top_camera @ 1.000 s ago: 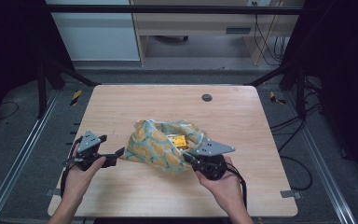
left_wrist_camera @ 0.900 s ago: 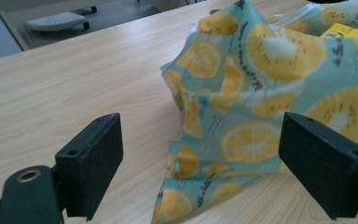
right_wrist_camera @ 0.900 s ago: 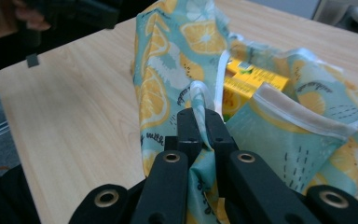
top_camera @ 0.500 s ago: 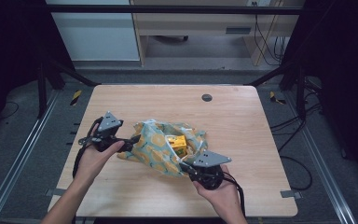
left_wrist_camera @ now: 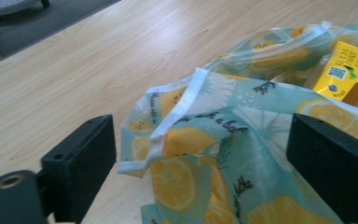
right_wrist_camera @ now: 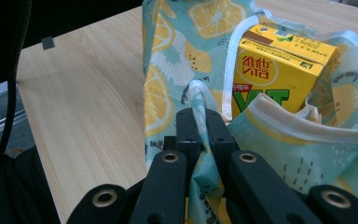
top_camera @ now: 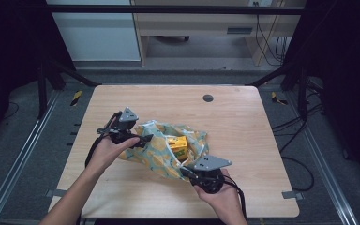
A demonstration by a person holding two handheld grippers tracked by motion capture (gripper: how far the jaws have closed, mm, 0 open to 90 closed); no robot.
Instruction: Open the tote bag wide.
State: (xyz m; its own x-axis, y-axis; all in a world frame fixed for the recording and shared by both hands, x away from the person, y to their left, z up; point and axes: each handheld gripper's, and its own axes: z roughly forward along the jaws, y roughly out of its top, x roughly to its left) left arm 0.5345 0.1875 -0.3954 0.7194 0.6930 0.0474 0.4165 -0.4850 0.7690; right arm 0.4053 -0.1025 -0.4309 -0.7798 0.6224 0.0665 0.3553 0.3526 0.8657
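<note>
Right hand-held gripper (right_wrist_camera: 198, 122) pinching lemon-print bag (right_wrist_camera: 177, 60); left (left_wrist_camera: 214, 163) agape

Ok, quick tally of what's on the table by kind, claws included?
Lemon-print fabric bag: 1
Yellow drink carton: 1
Round dark insert in the tabletop: 1
Claws: 2, left claw and right claw
Total: 5

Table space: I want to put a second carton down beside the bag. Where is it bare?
Bare wood lies between the lemon-print bag and the table far edge, around the grommet, and right of the bag. The near middle is crowded by both grippers.
</note>
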